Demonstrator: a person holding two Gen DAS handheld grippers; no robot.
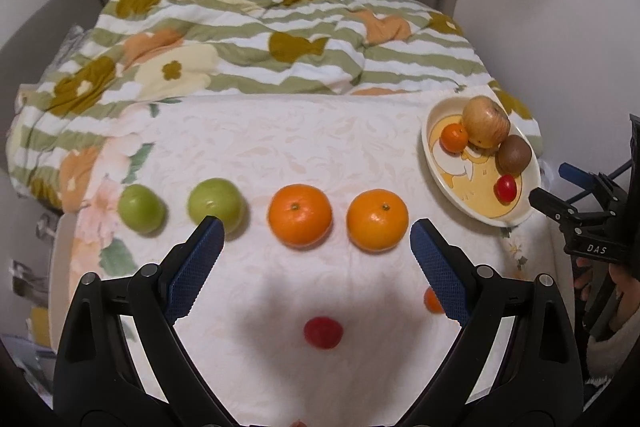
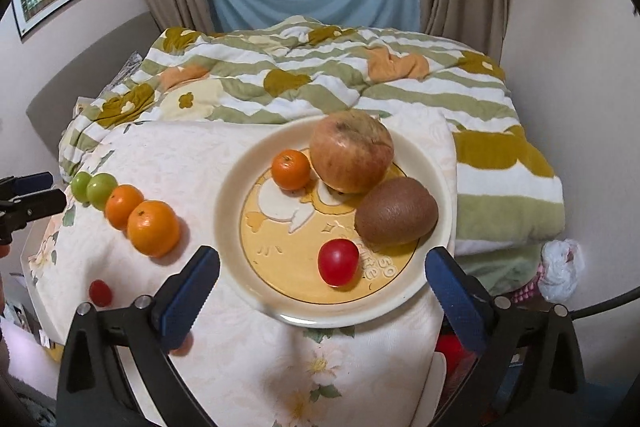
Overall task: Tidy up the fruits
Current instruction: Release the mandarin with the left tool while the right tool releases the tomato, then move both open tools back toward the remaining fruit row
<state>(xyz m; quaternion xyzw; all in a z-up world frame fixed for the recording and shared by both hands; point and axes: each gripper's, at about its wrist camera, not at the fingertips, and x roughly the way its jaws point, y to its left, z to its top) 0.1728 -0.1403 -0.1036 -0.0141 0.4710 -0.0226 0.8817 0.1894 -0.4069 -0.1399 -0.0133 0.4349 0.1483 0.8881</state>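
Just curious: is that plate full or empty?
Partly full. The plate holds an apple, kiwi, small orange and red tomato, with bare space left.

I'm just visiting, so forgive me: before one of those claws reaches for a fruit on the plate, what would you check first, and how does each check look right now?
1. Right gripper open and empty: ok.
2. Left gripper open and empty: ok.
3. Red tomato nearest on the plate, nothing touching it: ok.
4. Kiwi leans on the apple; may roll: not ok.
5. Row of green fruits and oranges tidy: ok.
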